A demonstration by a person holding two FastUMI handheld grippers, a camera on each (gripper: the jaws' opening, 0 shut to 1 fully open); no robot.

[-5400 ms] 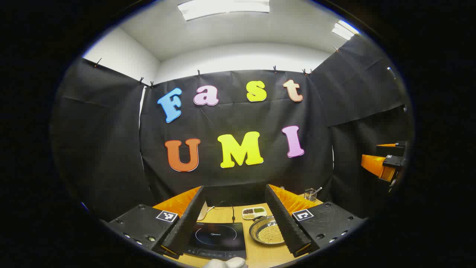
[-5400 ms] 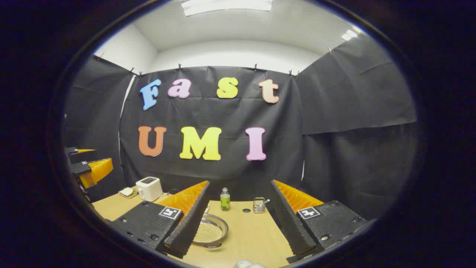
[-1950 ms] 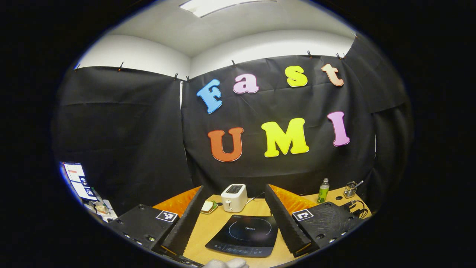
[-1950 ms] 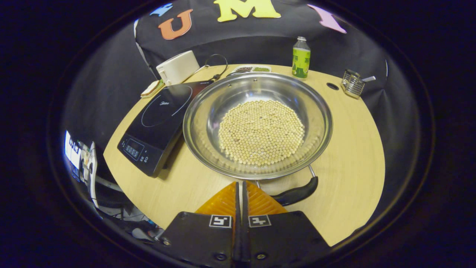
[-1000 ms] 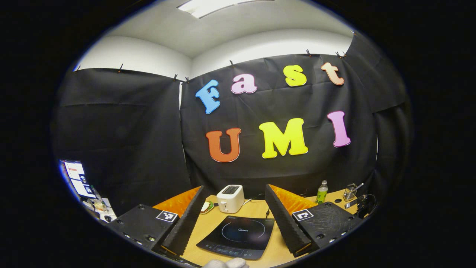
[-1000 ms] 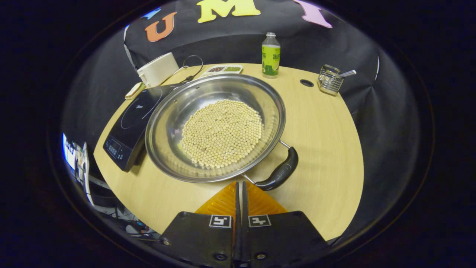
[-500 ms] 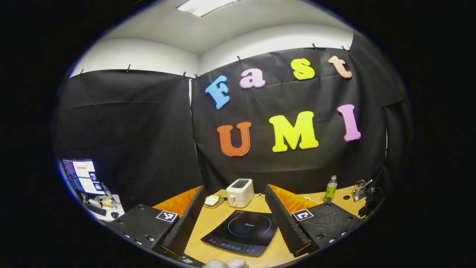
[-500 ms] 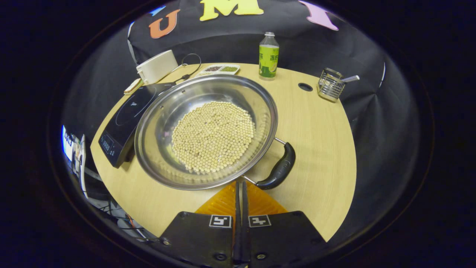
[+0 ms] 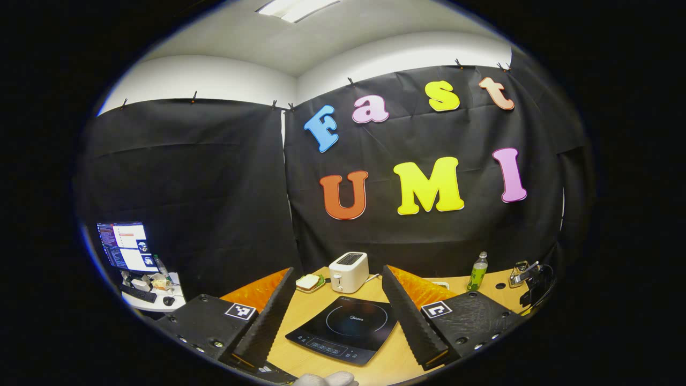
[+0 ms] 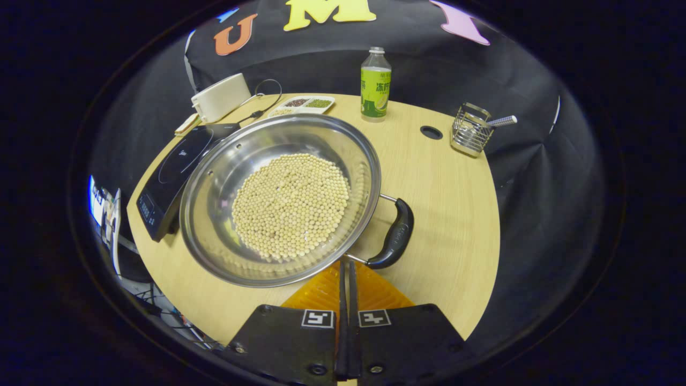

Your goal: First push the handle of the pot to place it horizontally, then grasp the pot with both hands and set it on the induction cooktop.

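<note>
A steel pot [image 10: 213, 177] holding pale beans [image 10: 289, 206] sits on the wooden table [image 10: 445, 203]. Its black handle [image 10: 395, 235] points to the right in the right gripper view. My right gripper [image 10: 345, 266] is shut with nothing held, its tips by the handle's near end at the wire bracket; contact is unclear. The black induction cooktop [image 10: 171, 161] lies left of the pot, and the pot's rim overlaps its edge. In the left gripper view my left gripper [image 9: 337, 271] is open and held above the table, with the cooktop [image 9: 345, 329] lying between its fingers.
A white toaster [image 10: 220, 96], a divided dish of spices [image 10: 301, 104], a green bottle [image 10: 375, 86] and a wire holder [image 10: 469, 131] stand along the table's far edge. A plate with a sandwich [image 9: 310, 282] is beside the toaster [image 9: 348, 271]. A monitor [image 9: 126, 246] stands off to the left.
The pot has turned: its handle swung from the near side round to the right, with my shut right gripper following it. The left gripper view shifted slightly.
</note>
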